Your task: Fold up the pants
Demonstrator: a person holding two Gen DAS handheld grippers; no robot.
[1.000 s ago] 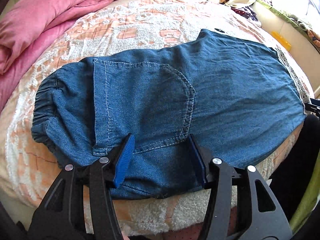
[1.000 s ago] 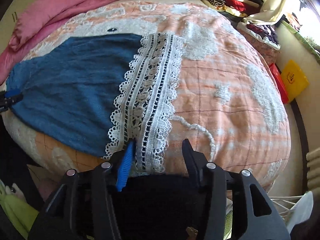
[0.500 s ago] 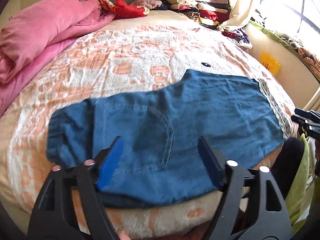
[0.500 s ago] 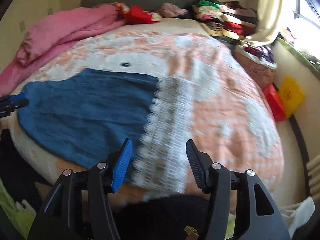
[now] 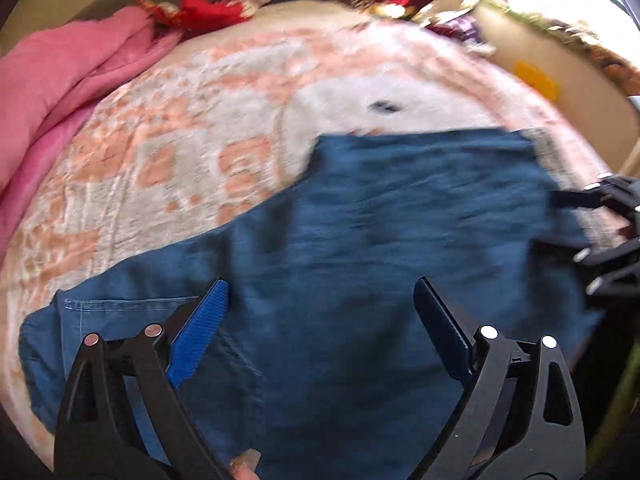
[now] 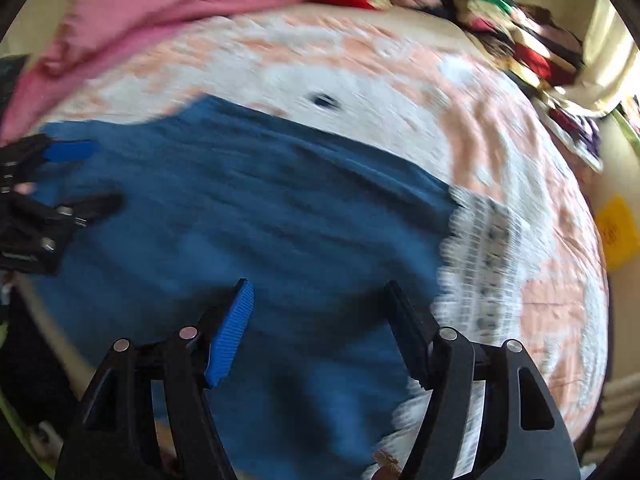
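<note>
Denim pants [image 5: 360, 240], dark blue, lie flat on the bed [image 5: 180, 140], and their long axis runs from left to right across both views. On the left end is the waist with a stitched pocket [image 5: 132, 320]; on the right end is a white lace hem [image 6: 484, 248].

The left gripper [image 5: 320, 320] hangs over the waist half, close to the pocket, and the cloth spreads ahead of it and under it. Its jaws have just been opening and now stand wide, released, with only flat cloth seen between the fingers and nothing pinched. The right gripper [image 6: 318, 320] hangs over the leg half, with the lace hem just beside it on its right. Its jaws have just been opening too and grasp nothing.

So each hand is nearer to its own end of the pants. I judge that the next fold should bring one end over the other along this long axis, and the right hand is the nearer one to the hem.

The bed has a soft peach and white blanket. A pink quilt [image 5: 60, 92] lies at the far left, piles of folded clothes [image 6: 532, 44] at the far right near a bright window, and a yellow thing [image 6: 616, 232] by the wall.
</note>
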